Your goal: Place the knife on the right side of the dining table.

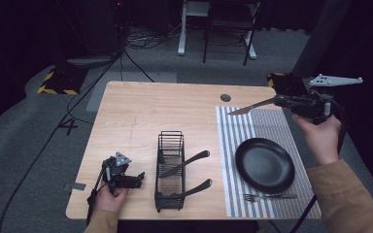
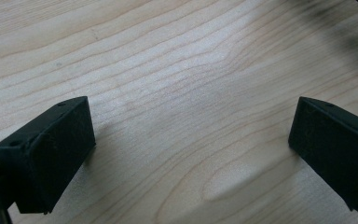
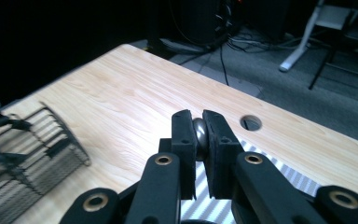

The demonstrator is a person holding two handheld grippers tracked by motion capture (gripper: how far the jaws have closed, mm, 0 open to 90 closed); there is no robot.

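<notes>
We hold a knife (image 1: 250,107) in the right claw (image 1: 278,101), whose jaws are clamped on its handle; in the right gripper view the rounded metal handle (image 3: 199,132) sits pinched between the two black pads. The knife hangs in the air above the far end of the striped mat (image 1: 272,127), blade pointing left toward the middle of the desk (image 1: 141,111), roughly level. Below it on the mat lies a black plate (image 1: 264,164), and a fork (image 1: 268,196) rests just in front of the plate near the desk's front edge. Left of the mat stands a black wire rack (image 1: 170,172) with two more pieces of cutlery (image 1: 187,162) leaning out of it, probably knives, though the handles are too small for us to be sure. Our left claw (image 1: 135,179) rests low at the front left of the desk beside the rack, its jaws wide apart over bare wood (image 2: 177,107), nothing between them.
</notes>
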